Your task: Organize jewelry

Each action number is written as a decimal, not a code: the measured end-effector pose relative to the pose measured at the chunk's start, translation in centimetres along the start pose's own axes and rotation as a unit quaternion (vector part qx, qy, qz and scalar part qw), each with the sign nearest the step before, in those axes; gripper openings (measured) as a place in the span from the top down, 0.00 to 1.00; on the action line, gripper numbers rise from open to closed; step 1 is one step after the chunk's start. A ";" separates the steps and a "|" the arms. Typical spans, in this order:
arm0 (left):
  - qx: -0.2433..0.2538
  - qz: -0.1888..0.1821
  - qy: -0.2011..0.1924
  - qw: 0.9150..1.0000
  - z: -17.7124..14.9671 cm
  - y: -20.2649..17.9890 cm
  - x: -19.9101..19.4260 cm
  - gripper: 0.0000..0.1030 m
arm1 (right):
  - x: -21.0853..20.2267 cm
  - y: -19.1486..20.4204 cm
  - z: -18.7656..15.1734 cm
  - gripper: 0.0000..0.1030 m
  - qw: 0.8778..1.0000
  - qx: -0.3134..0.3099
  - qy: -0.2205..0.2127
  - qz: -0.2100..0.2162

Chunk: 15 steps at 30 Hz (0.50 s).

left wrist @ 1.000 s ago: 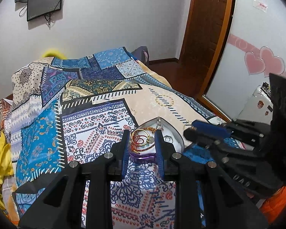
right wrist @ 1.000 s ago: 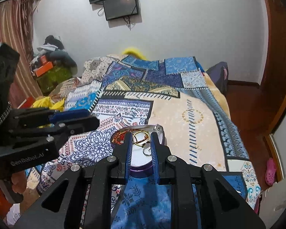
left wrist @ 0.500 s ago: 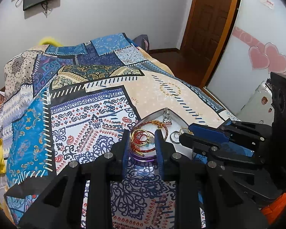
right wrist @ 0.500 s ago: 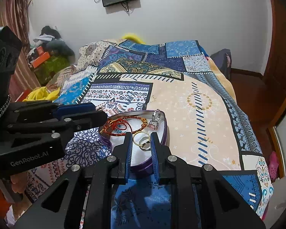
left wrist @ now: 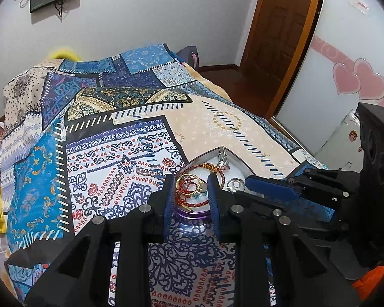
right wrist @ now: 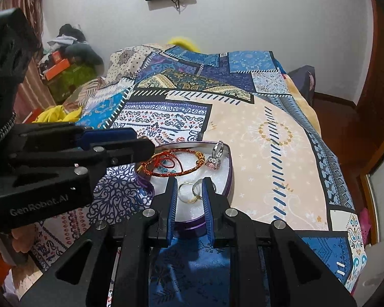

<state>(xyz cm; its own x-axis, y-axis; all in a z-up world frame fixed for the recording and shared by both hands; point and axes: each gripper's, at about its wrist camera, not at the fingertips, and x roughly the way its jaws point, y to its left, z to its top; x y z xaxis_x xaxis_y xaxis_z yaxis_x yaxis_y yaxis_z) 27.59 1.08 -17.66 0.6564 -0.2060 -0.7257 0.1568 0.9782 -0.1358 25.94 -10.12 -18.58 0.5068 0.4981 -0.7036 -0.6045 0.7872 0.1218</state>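
Dropped both tools lower & closer to tray vs a sec ago; bed filled more of each view, wall screen slid toward top edge. Left tool (left wrist: 189, 194) hung over near-left part of tray (right wrist: 229, 176), jaws partly apart w/ nothing pinched, gold bangles (left wrist: 188, 184) seen thru the gap. Right tool (right wrist: 190, 194) hung over tray's near edge, jaws narrow but not clamped on anything, two rings (right wrist: 190, 191) framed betw. its fingers; contact w/ rings can't be told. Tray: heart-ish shape, purple wall, silvery rim, white lining; sat on patchwork bedspread (right wrist: 263, 133) near bed's foot, where white/navy paisley patch meets cream patch. Inside: red cord bracelet (right wrist: 174, 163) w/ gold beads looped across far-left part, tangled w/ the bangles; silver ring w/ pink stone (right wrist: 215, 157) at far-right corner, standing tilted; gold band & silver band overlapping near front; one clear-stone piece (left wrist: 235, 184) just beside right tool's blue pad in left view, partly hidden.
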 end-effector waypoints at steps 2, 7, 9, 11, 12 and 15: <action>0.002 0.003 -0.003 1.000 0.1 -0.1 -0.4 0.76 | -0.1 0.1 0.1 0.80 1.000 0.000 0.002 -0.002; 0.002 0.006 -0.015 1.000 0.4 -0.3 -1.8 0.71 | -1.2 0.1 0.4 0.78 1.000 0.004 -0.008 -0.009; 0.002 0.008 -0.023 1.000 0.5 -0.4 -2.5 0.70 | -2.1 -0.1 0.6 0.78 1.000 0.010 -0.018 -0.010; 0.000 0.012 -0.034 0.999 0.7 -0.5 -3.7 0.70 | -3.1 -0.1 0.8 0.78 0.999 0.015 -0.030 -0.015; 0.000 0.014 -0.040 0.999 0.8 -0.5 -4.2 0.68 | -3.7 -0.1 1.0 0.78 0.999 0.017 -0.038 -0.018; -0.002 0.024 -0.066 0.998 0.9 -0.7 -6.5 0.63 | -6.0 0.0 1.5 0.78 0.997 0.022 -0.066 -0.022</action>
<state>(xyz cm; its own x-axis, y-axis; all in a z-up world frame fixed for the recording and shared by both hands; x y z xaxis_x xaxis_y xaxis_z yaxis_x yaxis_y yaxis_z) 23.89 1.70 -12.28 0.7547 -0.1595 -0.6364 0.1193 0.9872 -0.1060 23.76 -12.60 -13.31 0.6104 0.5034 -0.6115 -0.5540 0.8231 0.1247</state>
